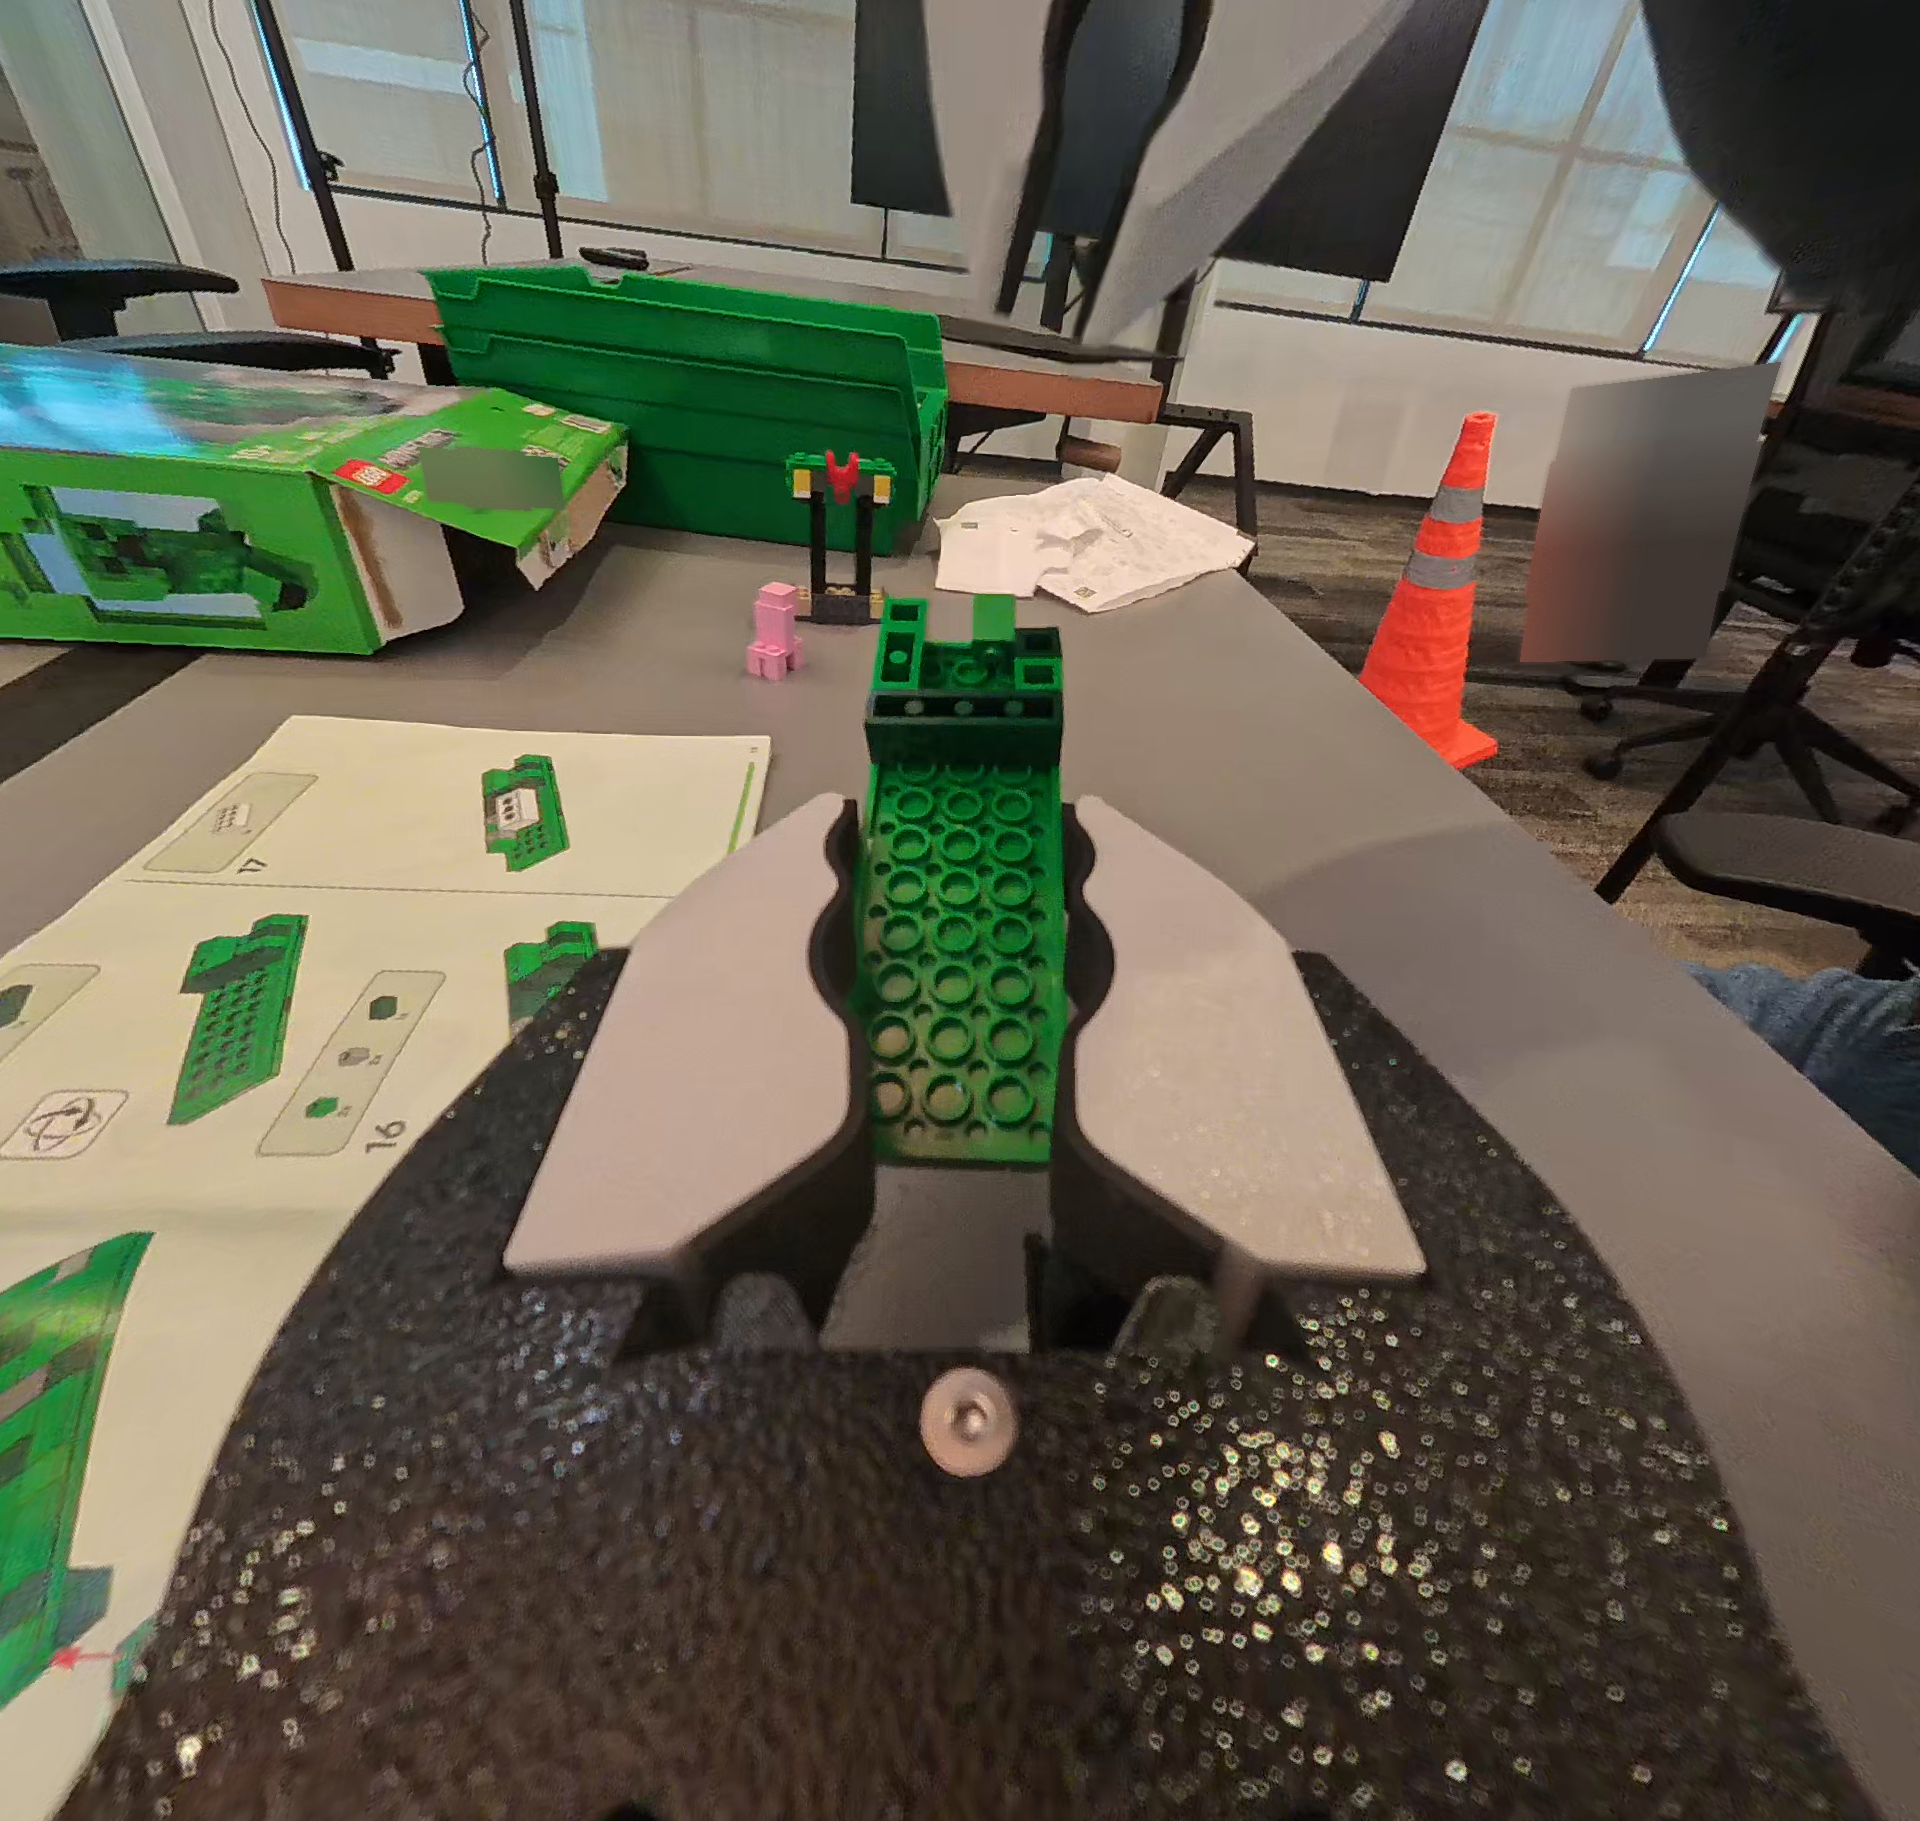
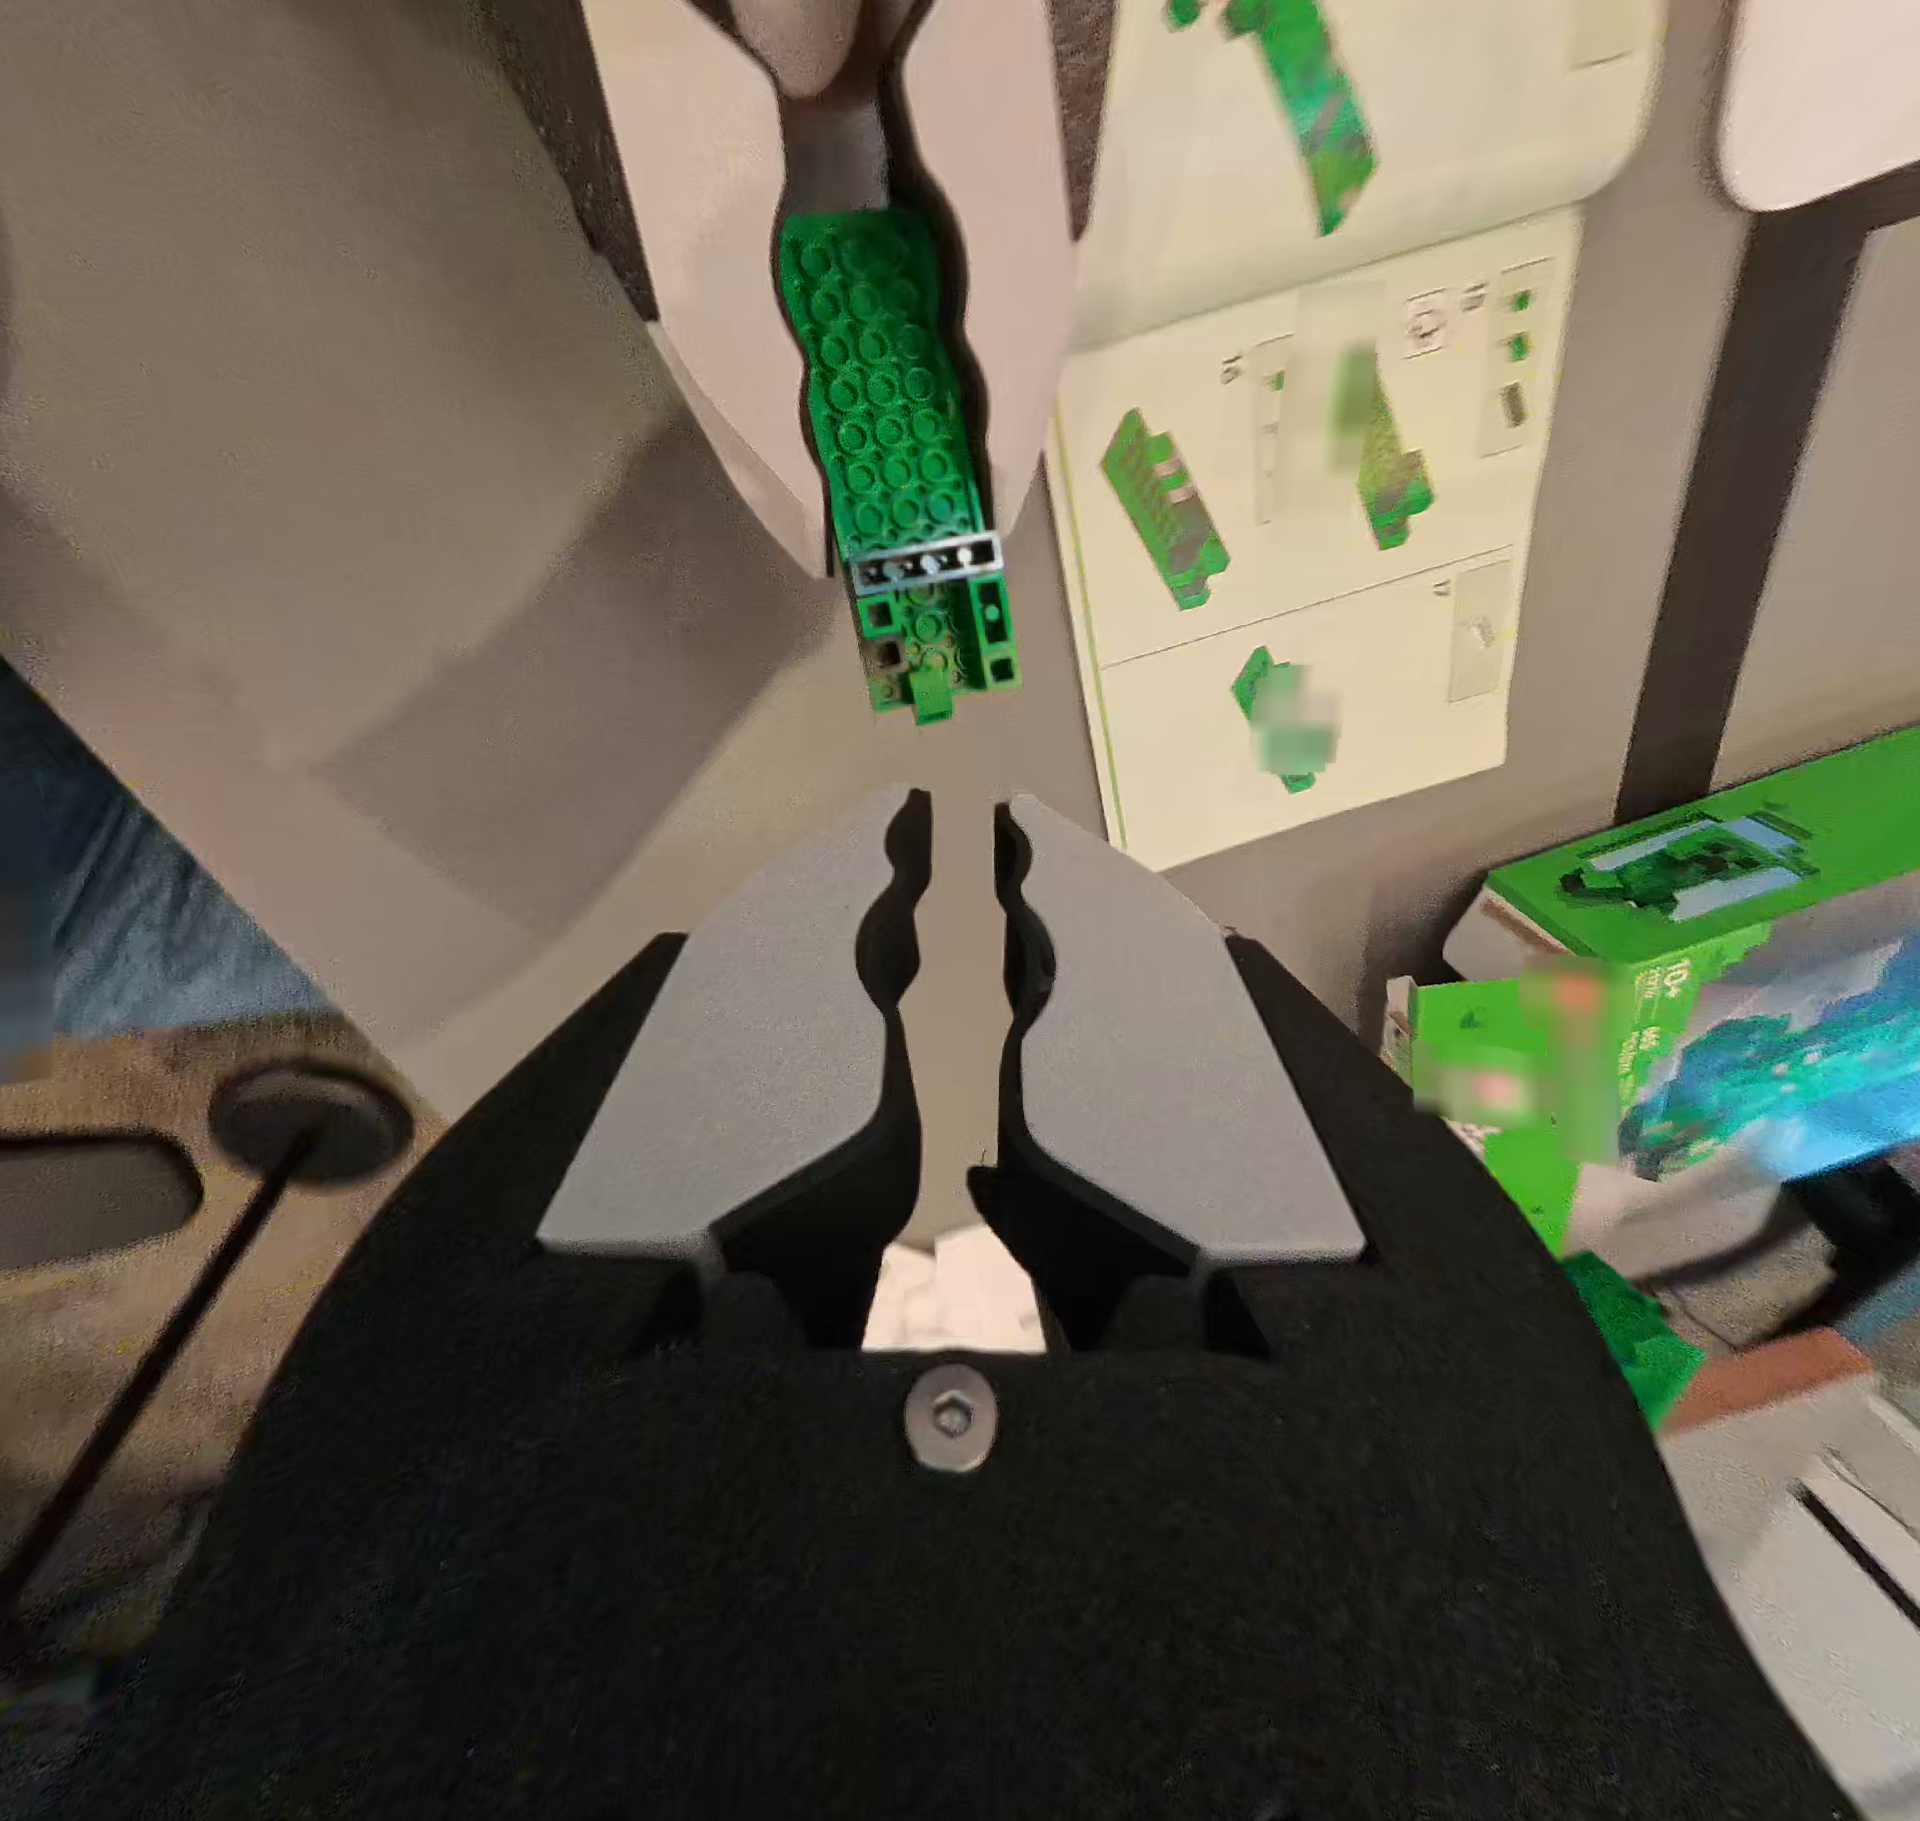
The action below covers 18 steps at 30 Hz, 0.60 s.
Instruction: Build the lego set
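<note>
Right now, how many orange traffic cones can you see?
1. The orange traffic cone stands on the carpet, right of the grey table. Others may be out of view.

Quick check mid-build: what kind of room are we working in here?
Most likely an office or lab workspace: rolling office chairs on carpet, large windows behind light stands, and an orange traffic cone beside the grey table.
</note>
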Tool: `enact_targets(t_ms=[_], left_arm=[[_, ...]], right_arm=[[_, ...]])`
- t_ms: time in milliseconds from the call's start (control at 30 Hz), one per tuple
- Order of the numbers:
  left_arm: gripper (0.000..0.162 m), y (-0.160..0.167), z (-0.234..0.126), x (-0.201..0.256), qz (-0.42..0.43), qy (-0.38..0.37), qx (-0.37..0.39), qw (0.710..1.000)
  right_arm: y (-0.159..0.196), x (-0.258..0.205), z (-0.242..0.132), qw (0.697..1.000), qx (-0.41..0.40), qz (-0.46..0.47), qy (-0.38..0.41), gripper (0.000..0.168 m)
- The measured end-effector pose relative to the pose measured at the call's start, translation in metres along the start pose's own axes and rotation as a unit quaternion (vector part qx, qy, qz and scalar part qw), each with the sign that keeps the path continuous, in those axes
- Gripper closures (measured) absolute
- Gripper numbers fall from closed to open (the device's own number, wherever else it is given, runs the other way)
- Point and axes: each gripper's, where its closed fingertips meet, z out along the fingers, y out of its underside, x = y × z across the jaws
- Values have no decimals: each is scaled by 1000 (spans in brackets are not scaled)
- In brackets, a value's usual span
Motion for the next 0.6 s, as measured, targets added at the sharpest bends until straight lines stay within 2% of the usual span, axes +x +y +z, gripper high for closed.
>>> enact_targets(t_ms=[200,300,400,500,600], left_arm=[[126,-7,-3,5,-24,29,26,999],[126,-12,-6,9,-49,60,47,996],[126,-17,-9,14,-55,87,61,993],[126,-24,-12,22,-54,117,81,988],[126,-27,-13,28,-55,139,92,985]], right_arm=[[3,-3,-9,976,210,39,46,155],[-1,-5,-12,945,298,21,131,145],[-3,-12,-9,915,348,21,203,143],[-5,-23,4,898,399,100,158,147],[-4,-23,7,877,436,132,151,147]])
